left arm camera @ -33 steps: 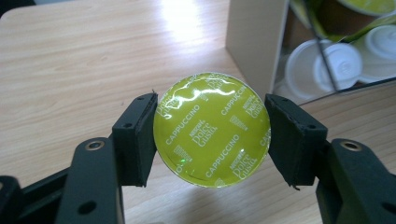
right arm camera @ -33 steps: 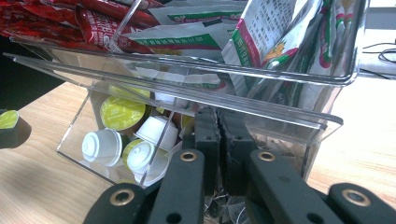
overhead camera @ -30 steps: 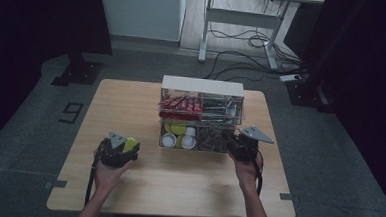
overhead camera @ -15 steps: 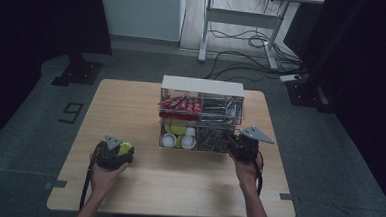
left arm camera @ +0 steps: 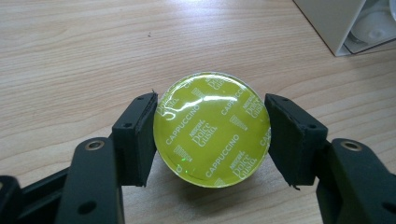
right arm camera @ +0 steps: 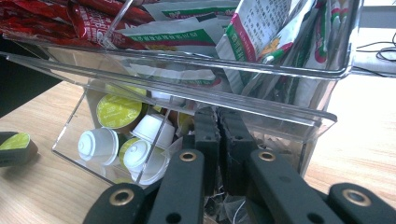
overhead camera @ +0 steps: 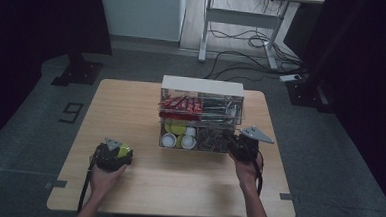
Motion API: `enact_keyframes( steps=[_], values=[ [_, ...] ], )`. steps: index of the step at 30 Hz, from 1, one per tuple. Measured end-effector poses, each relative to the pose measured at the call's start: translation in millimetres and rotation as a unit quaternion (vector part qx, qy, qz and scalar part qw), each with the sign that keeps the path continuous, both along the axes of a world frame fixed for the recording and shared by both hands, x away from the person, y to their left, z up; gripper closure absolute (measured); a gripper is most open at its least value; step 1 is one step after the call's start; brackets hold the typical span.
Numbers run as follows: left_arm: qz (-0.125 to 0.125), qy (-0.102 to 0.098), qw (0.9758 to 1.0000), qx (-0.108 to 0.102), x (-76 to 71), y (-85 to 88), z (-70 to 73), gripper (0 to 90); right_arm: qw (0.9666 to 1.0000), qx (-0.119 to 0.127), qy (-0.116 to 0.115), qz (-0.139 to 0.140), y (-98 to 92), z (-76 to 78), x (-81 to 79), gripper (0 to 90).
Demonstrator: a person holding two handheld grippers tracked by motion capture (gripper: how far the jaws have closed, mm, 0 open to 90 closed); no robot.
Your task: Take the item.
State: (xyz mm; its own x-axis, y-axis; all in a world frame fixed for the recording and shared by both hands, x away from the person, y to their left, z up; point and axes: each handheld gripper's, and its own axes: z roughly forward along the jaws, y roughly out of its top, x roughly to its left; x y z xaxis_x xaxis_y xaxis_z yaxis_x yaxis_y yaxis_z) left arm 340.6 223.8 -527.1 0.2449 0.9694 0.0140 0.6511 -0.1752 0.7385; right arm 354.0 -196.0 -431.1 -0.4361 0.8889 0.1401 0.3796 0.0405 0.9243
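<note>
One green capsule (left arm camera: 212, 128) clamped between left gripper (left arm camera: 212, 135) pads, over table (left arm camera: 70, 56).

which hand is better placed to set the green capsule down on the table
Left. The left gripper already has the capsule between its jaws, low over bare table. The right gripper is shut, against the organizer.

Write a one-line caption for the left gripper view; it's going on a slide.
Left hand-held gripper clamps a green-lidded Dolce Gusto cappuccino capsule over the wooden table.
</note>
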Motion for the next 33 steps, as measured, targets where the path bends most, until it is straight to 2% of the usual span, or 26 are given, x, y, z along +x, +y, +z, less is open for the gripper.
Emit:
enact_keyframes(
  steps=[4,15,22,29,33],
  values=[
    [-0.002,0.006,1.0,0.007,0.9,-1.9,-2.3,38.0,1.0,0.0,0.001,0.0,-0.8,-0.3,0.0,85.8],
    [-0.006,0.004,1.0,0.002,0.8,-2.2,-1.8,35.2,1.0,0.001,0.001,-0.003,-1.4,-0.9,-0.2,85.5],
    [-0.009,-0.021,0.9997,-0.008,-5.0,0.2,8.3,29.9,1.0,-0.001,0.001,-0.003,-1.1,-1.2,0.3,85.5],
    [-0.015,-0.051,0.9984,-0.017,-13.3,-2.0,27.5,30.1,1.0,-0.001,0.001,-0.002,-1.1,-1.2,0.2,85.5],
    [-0.025,-0.06,0.9978,-0.016,-18.2,-6.5,35.7,30.4,1.0,-0.001,0.001,-0.002,-1.1,-1.3,0.0,85.5]
  ],
)
